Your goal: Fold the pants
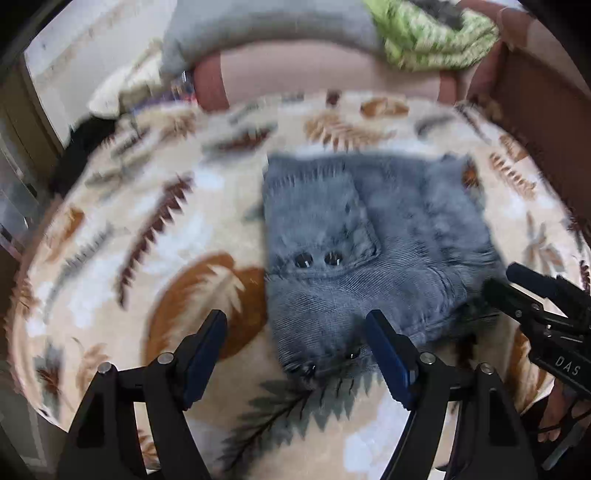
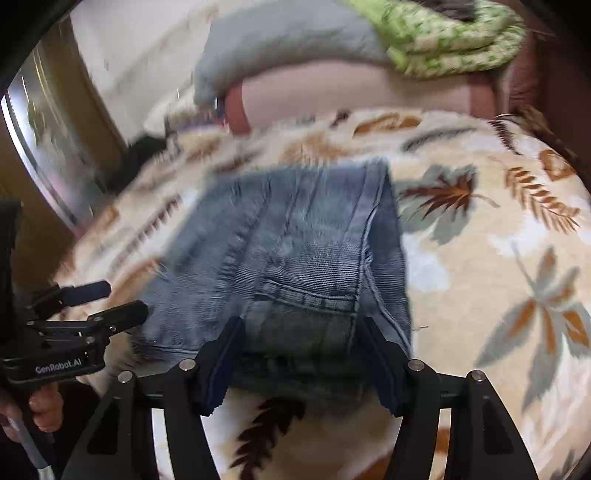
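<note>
The blue-grey denim pants (image 1: pixel 365 236) lie folded into a compact rectangle on a leaf-patterned blanket (image 1: pixel 110 266); they also show in the right wrist view (image 2: pixel 295 251). My left gripper (image 1: pixel 297 328) is open, its fingers straddling the near left corner of the fold, holding nothing. My right gripper (image 2: pixel 301 339) is open over the near edge of the pants, with the denim between its fingers. The right gripper also shows at the right edge of the left wrist view (image 1: pixel 517 284), and the left gripper at the left edge of the right wrist view (image 2: pixel 110 299).
A green-and-white folded cloth (image 2: pixel 454 33) and a grey cushion (image 2: pixel 280 40) lie at the back on a pinkish sofa (image 2: pixel 351 92). A wooden frame with glass (image 2: pixel 44 129) stands at the left. The blanket spreads wide on both sides of the pants.
</note>
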A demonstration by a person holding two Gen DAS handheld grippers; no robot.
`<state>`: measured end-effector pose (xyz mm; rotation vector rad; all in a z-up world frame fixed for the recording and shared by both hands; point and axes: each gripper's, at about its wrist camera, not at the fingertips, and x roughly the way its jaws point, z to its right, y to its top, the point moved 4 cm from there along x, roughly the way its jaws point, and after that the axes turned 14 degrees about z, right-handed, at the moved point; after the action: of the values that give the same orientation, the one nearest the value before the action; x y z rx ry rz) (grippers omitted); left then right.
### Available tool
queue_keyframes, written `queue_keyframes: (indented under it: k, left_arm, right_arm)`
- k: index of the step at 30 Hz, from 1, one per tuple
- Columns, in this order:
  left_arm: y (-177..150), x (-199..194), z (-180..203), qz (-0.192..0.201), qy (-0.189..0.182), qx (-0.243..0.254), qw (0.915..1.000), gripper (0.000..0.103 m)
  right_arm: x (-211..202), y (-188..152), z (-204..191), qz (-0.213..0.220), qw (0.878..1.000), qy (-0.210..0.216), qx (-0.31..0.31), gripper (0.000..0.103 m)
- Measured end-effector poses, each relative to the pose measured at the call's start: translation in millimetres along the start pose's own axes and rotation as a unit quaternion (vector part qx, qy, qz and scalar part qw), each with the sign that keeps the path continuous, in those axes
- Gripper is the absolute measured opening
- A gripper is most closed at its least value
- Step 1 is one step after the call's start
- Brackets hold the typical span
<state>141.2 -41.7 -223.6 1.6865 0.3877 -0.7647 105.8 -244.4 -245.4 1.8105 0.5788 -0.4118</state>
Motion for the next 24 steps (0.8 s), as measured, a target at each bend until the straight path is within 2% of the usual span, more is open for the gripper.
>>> queue_keyframes:
  k: [4, 6, 10, 17, 24]
  left_arm:
    - [16.5, -62.6, -4.4, 0.085, 0.026, 0.012, 0.996, 0.079]
    - [21.6, -92.3, -5.0, 0.12, 0.041, 0.011, 0.9919, 0.087]
    - [31.0, -135.7, -7.6, 0.163, 0.065, 0.007, 0.9844, 0.088]
    - [41.6, -181.7, -11.0, 0.196, 0.073, -0.011, 0.9777, 0.088]
    - [45.6, -201.5, -13.7, 0.214, 0.087, -0.017, 0.9727, 0.089]
  right_arm:
    - [-51.9, 7.3, -12.0, 0.052, 0.999, 0.0, -0.009, 0.067]
    - [-78.8, 13.7, -23.4, 0.068, 0.997, -0.016, -0.03, 0.067]
    - [-120.5, 33.2, -40.0, 0.096, 0.994, -0.034, -0.047, 0.069]
    - [-168.0, 62.5, -64.5, 0.144, 0.987, -0.049, -0.055, 0.075]
    - [-170.4, 69.9, -77.8, 0.123, 0.988, -0.072, -0.063, 0.075]
